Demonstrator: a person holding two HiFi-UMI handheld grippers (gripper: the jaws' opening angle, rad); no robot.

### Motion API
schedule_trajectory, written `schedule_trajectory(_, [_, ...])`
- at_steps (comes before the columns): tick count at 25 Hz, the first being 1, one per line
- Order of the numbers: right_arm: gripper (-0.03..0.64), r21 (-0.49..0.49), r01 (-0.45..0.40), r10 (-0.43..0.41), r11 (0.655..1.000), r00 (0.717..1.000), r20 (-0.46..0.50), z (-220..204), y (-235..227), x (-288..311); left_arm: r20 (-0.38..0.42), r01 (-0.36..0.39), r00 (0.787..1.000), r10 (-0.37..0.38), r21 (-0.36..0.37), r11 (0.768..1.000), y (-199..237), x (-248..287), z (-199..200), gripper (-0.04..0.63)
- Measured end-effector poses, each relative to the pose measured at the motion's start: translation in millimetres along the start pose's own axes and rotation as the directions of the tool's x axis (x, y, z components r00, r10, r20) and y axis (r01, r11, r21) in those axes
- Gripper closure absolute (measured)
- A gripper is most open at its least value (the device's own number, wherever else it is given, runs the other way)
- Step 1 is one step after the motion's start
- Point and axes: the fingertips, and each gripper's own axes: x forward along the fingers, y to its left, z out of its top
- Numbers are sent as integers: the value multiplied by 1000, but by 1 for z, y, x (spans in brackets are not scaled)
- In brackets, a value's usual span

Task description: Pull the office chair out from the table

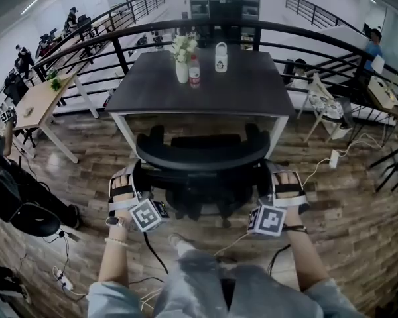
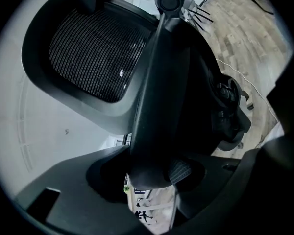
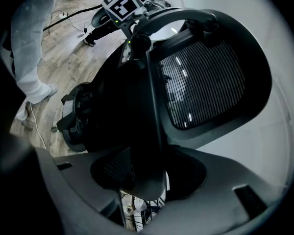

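Left hand-held gripper (image 2: 154, 177), right hand-held gripper (image 3: 137, 176): each clamps the office chair (image 1: 199, 154) by its backrest rim. Vase (image 1: 182, 71) on tabletop (image 1: 252, 85) holds white flowers (image 1: 184, 45).

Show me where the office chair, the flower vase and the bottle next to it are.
office chair (image 1: 202, 159): head view, top edge of the backrest.
flower vase (image 1: 182, 72): head view, white body.
bottle (image 1: 194, 78): head view, red label.

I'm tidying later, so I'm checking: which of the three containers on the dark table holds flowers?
The white vase, leftmost of the three. The red-labelled bottle beside it and the white handled bottle farther right hold none.
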Motion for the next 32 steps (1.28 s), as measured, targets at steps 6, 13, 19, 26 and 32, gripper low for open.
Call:
schedule_trajectory(6, [400, 92, -16, 12, 996, 999, 42, 0, -2, -1, -15, 45, 999, -46, -51, 998, 2, -1, 2, 367])
schedule_trajectory(13, [390, 265, -60, 31, 962, 993, 112, 2, -5, -19, 48, 81, 996, -71, -283, 956, 3, -26, -3, 334])
schedule_trajectory(19, [391, 509, -146, 46, 848, 978, 203, 10, -7, -45, 81, 129, 991, -102, -489, 863, -2, -60, -6, 394])
schedule_trajectory(26, [475, 766, -248, -9, 592, 949, 314, 22, -17, -73, 166, 207, 978, -125, -728, 654, 4, -96, 26, 503])
schedule_trajectory(32, [595, 855, -259, -80, 449, 941, 328, 26, -34, -93, 223, 237, 970, -95, -779, 580, 18, -123, 53, 538])
